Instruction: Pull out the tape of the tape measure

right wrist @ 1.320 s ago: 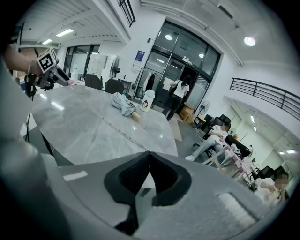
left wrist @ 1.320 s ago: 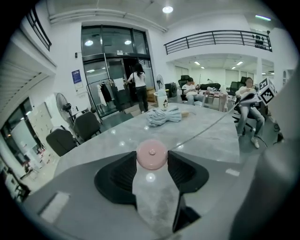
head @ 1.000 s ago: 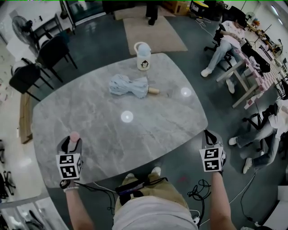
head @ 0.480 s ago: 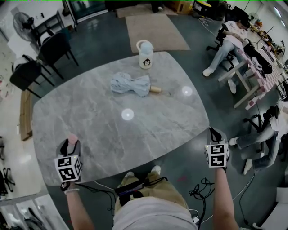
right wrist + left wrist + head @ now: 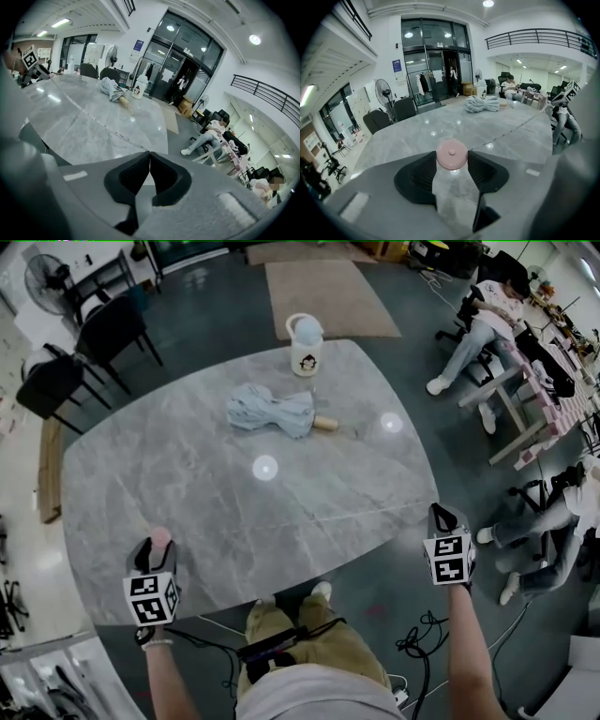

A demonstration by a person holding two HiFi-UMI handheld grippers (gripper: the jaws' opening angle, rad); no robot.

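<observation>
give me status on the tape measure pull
Left tool shut on pink tape measure. Right tool shut on tape, drawn across table. Umbrella and jug far side, clear.

An umbrella lies far on the table, a jug just behind. The tape measure is over its near-left edge.

The grey marble-veined table is polished and glossy, mirroring ceiling lights. The pale blue folded umbrella is soft, creased cloth with a light wooden handle. The pink round tape measure looks smooth, matt plastic; the black fingers are ribbed, matt.
</observation>
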